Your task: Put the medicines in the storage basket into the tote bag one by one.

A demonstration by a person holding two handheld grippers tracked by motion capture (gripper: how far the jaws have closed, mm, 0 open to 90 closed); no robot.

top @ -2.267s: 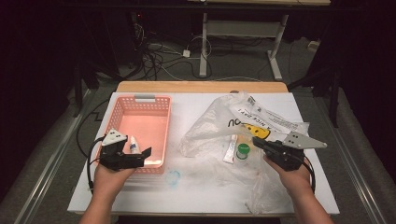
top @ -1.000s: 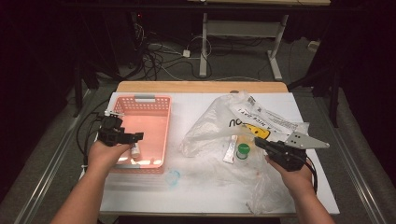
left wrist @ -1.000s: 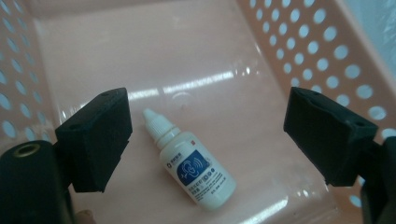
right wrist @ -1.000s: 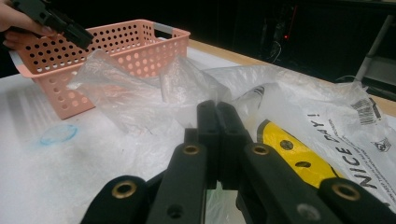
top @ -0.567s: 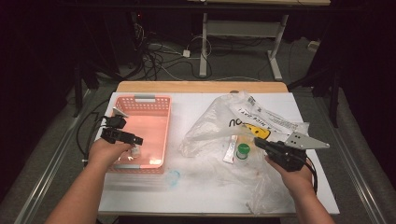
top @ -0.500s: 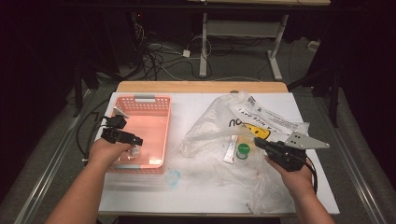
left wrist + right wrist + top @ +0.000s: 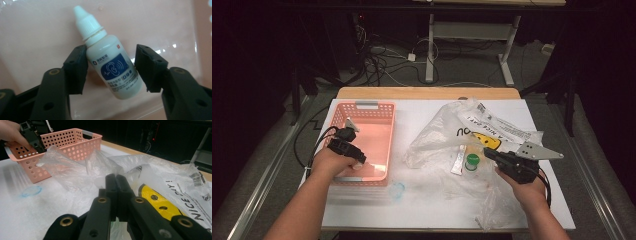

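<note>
Two grippers are in my high view: the left gripper (image 7: 358, 158) sits at centre left of the frame, dipped into the near end of the pink basket (image 7: 382, 107), and the right gripper (image 7: 488, 152) sits at centre right, resting over the clear plastic bag (image 7: 437, 135) that lies crumpled across the white table (image 7: 412, 200). In the same view a green-capped item (image 7: 471, 161) and a flat white sachet (image 7: 459, 160) lie just left of the right gripper's tips, inside or under the bag film; I cannot tell which. A faint blue ring (image 7: 397, 189) marks the table below the basket's lower right corner. In the left gripper view, a white dropper bottle (image 7: 110, 62) with a blue ear-symbol label lies between the jaws on the basket's pink floor, its white cap pointing to the upper left of the frame. The jaws have just been closing around it; the left pad meets the bottle's side, while a narrow gap remains at the right pad, so I read no firm pinch yet. In the right gripper view, that gripper's two jaws are pressed together at lower centre with nothing between them, above the bag's yellow print. The basket stands at the upper left of this frame, with the other hand (image 7: 11, 131) at its rim.
</note>
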